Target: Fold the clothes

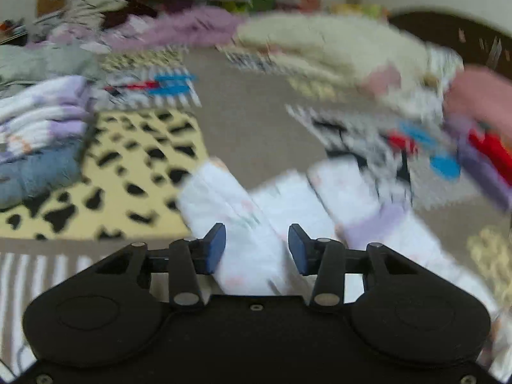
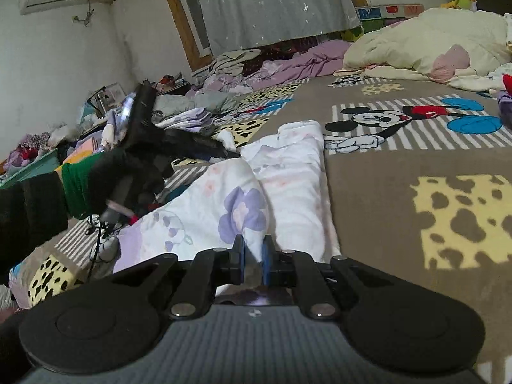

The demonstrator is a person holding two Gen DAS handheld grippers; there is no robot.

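A white garment with purple flower print (image 2: 243, 192) lies on the patterned bedspread (image 2: 400, 192). My right gripper (image 2: 252, 254) is shut on a fold of it near the purple flower. In the left wrist view the same white garment (image 1: 256, 224) lies under and ahead of my left gripper (image 1: 256, 244), whose jaws stand open around a strip of cloth without pinching it. That view is blurred. The left gripper, held by a gloved hand (image 2: 128, 172), shows at the left of the right wrist view, over the garment's far left edge.
A stack of folded clothes (image 1: 41, 134) sits at the left. A cream duvet (image 2: 432, 44) and purple bedding (image 2: 304, 60) lie at the back. A clothes pile (image 1: 480, 134) is at the right. Clutter and a cable (image 2: 99, 233) lie off the bed's left side.
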